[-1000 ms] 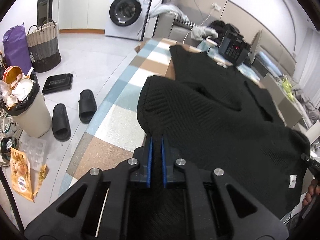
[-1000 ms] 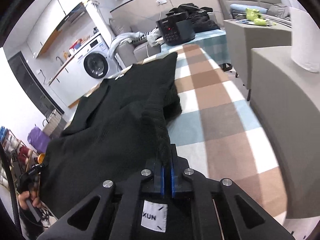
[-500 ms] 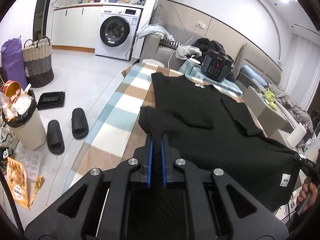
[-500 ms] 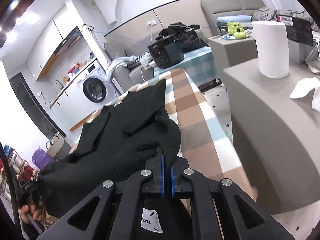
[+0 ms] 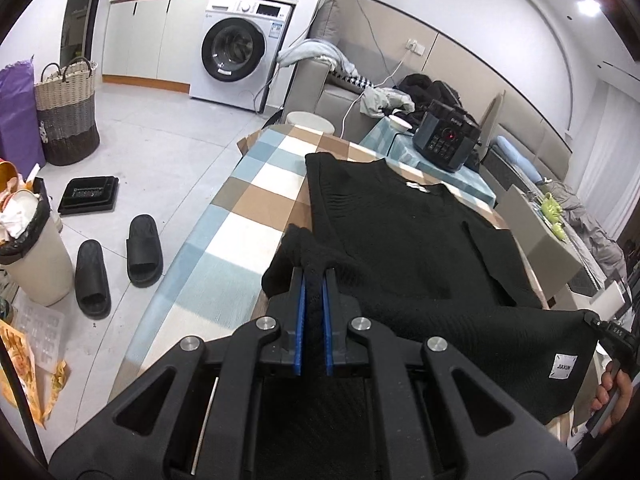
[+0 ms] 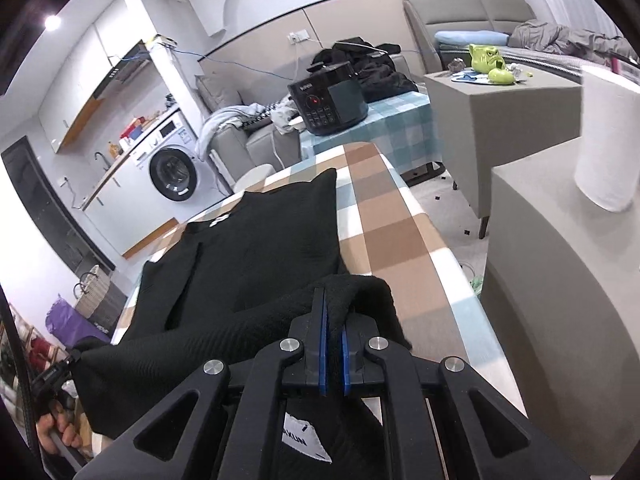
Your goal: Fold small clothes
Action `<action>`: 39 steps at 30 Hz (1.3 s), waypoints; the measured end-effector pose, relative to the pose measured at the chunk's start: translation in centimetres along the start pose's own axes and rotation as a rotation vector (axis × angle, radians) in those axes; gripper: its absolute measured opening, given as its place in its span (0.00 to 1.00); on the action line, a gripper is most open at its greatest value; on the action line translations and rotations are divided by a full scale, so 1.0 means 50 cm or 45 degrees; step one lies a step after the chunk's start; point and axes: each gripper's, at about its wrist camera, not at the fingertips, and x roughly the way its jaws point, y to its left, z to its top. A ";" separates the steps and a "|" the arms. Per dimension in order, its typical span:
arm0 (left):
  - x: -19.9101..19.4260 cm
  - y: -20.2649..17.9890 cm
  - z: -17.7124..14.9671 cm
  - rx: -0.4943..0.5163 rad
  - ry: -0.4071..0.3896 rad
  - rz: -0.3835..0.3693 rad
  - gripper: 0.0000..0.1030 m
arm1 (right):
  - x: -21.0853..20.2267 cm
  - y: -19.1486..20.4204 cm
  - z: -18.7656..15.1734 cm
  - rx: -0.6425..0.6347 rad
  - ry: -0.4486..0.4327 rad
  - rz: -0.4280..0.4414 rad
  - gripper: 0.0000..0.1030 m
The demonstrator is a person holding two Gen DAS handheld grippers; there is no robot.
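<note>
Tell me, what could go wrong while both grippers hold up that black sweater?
The left gripper and right gripper each pinch only a small bunch of the black sweater, so the knit might slip out. The folded sleeves may flop open as the hem lifts. The checkered tablecloth could also get dragged along.

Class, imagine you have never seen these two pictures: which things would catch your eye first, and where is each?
First comes the black knit sweater spread across the checked tablecloth, its near hem lifted off the table, one corner pinched in the left gripper and the other in the right gripper. Next, the white washing machine against the far wall, and the black slippers on the floor left of the table.
</note>
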 end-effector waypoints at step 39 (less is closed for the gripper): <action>0.246 -0.011 -0.029 0.060 0.202 0.027 0.11 | 0.189 0.028 -0.050 -0.150 0.255 -0.133 0.19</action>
